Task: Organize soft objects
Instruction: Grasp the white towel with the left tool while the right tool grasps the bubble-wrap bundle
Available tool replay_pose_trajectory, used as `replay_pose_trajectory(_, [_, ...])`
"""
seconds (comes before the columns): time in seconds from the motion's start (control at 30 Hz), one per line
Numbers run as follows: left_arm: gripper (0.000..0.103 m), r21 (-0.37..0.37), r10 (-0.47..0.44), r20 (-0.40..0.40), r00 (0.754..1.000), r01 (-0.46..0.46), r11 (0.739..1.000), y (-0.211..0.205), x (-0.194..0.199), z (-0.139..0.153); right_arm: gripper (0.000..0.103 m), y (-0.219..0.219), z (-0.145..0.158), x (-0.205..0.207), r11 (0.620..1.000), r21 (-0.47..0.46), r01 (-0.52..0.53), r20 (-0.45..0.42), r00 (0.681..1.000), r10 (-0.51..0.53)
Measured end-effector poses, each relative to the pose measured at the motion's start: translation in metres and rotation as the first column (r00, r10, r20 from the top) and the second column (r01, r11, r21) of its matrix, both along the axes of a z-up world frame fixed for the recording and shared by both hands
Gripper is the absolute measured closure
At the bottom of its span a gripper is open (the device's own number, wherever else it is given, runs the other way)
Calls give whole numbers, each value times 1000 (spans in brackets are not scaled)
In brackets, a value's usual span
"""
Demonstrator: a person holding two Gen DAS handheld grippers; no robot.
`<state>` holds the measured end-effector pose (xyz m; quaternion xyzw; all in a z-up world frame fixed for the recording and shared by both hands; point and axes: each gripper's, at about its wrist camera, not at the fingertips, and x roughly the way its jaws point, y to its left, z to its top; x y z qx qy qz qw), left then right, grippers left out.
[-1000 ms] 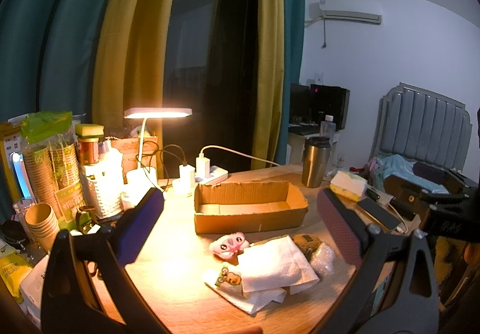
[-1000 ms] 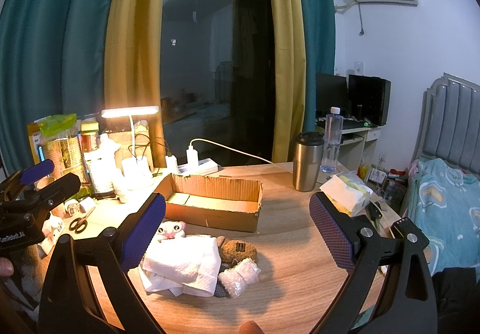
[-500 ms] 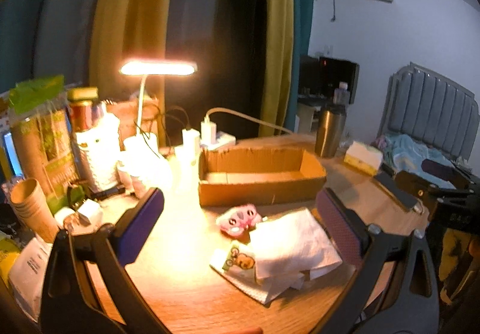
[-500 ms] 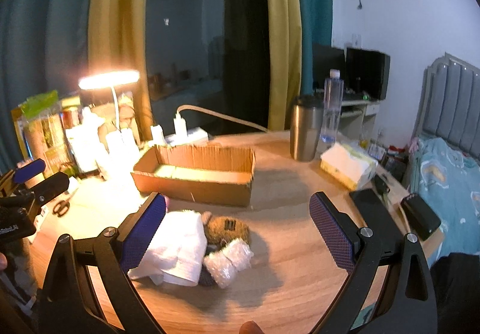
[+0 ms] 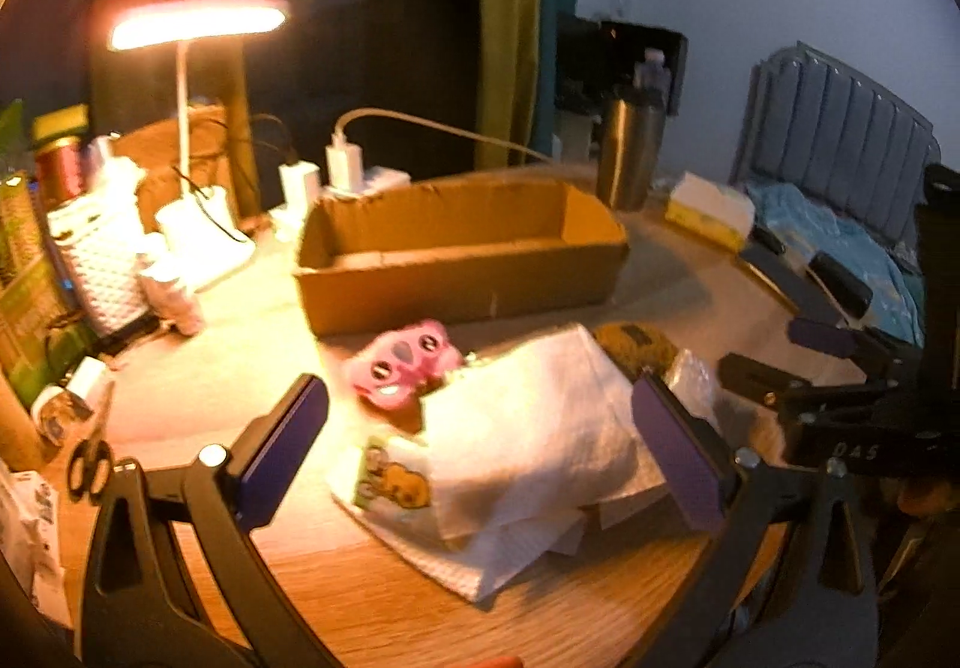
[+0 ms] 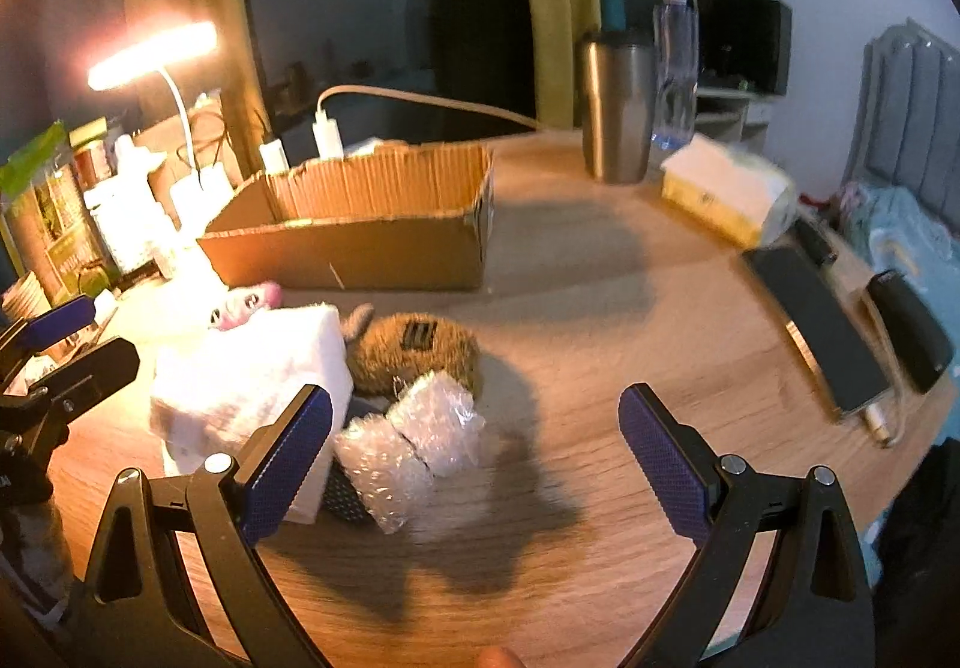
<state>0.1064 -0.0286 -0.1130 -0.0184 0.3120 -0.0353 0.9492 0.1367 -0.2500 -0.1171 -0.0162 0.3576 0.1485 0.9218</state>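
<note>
Towels sit folded in a white stack on the surface, right in front of the box, and that's where my left tool is aimed, fingers wide apart, nothing in them. Pink plush lies touching the stack's far corner, brown plush is tucked against its other side, and the bubble wrap bundle rests just in front of the brown one. My right tool hangs open over that wrap, also empty.

Plan, as I read it: everything soft goes into the box, which looks empty from here. For the stack, I'd come down with one finger on each side and pinch low, catching all the layers, or the loose bottom sheet with the cartoon print will slide out. Wrap is light and springy, so squeeze its middle gently and lift straight up.

Further out, keep clear of the lamp, the chargers, the steel cup, the tissue pack and the phone near the edge.
</note>
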Motion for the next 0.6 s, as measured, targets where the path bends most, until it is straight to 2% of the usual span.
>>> replay_pose_trajectory(0.27, [2,21,-49,-84,995,51,998,-22,29,-23,5,2,-21,20,998,43,-55,-76,995,58])
replay_pose_trajectory(0.3, [4,19,-52,-94,994,54,998,-23,31,-25,5,2,-23,22,997,43,-65,-83,994,68])
replay_pose_trajectory(0.33, [11,15,-55,-107,993,57,998,-23,33,-27,5,3,-25,23,997,38,-72,-90,993,76])
replay_pose_trajectory(0.4, [19,10,-64,-138,988,66,998,-25,39,-32,5,4,-29,26,995,35,-89,-109,990,93])
replay_pose_trajectory(0.47, [27,7,-74,-162,984,76,997,-27,42,-37,9,3,-31,27,993,52,-106,-124,986,112])
replay_pose_trajectory(0.53, [40,6,-83,-179,980,86,996,-30,43,-40,23,3,-33,28,990,63,-122,-133,983,130])
replay_pose_trajectory(0.6, [49,20,-91,-187,978,97,995,-34,42,-42,33,4,-33,28,988,62,-141,-138,979,148])
